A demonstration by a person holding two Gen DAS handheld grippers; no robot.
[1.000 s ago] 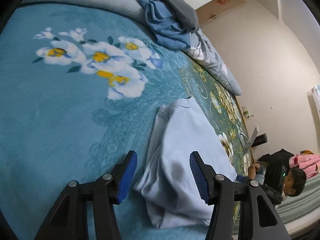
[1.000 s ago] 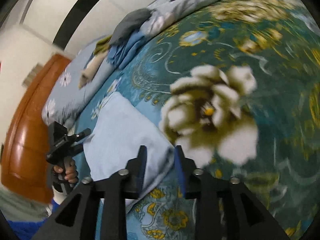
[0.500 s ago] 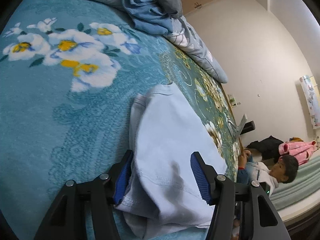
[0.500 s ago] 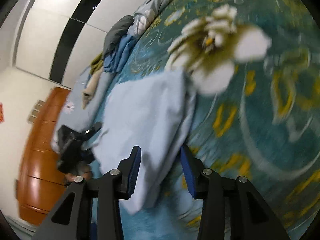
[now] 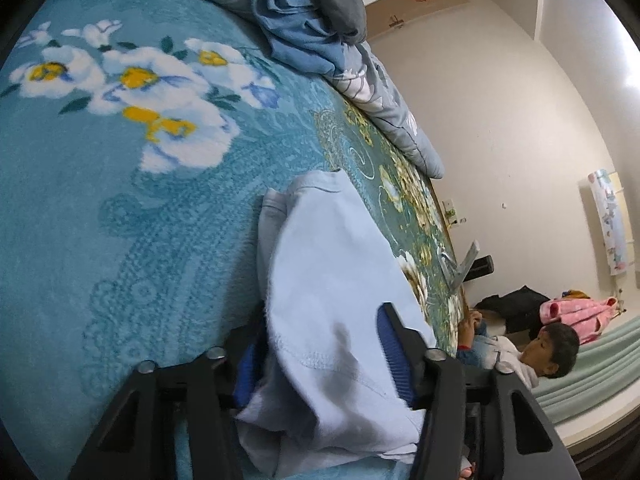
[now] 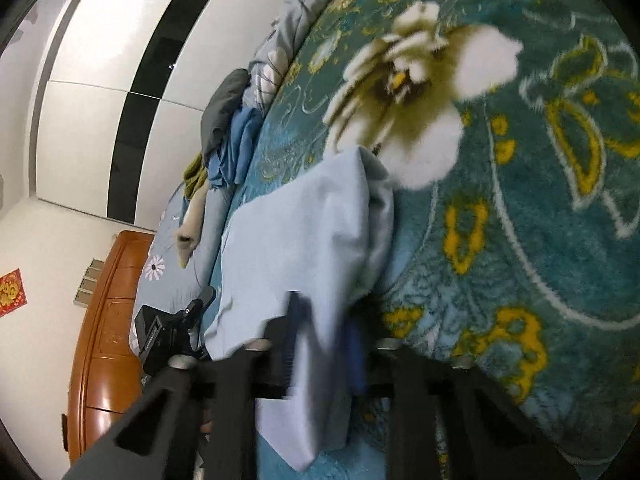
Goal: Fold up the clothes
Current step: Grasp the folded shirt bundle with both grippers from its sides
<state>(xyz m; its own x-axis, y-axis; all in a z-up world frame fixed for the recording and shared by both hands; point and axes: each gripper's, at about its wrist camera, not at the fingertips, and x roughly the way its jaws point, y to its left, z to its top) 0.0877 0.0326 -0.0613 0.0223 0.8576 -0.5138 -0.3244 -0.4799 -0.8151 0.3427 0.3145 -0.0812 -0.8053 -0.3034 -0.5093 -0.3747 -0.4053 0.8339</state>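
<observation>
Floral blanket (image 5: 100,208) under everything; pale blue garment (image 5: 332,280) lies half-folded across it. My left gripper (image 5: 320,356) and right gripper (image 6: 324,344) each straddle its near edge, jaws apart, ready to pinch.

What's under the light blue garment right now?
The light blue garment lies on the teal floral blanket. More of its own folded layers peek out beneath; anything else under it is covered.

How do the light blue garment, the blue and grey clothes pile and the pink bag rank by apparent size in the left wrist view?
1. light blue garment, though nearness to the camera inflates it
2. blue and grey clothes pile
3. pink bag, farthest away, so its true size is unsure
</observation>
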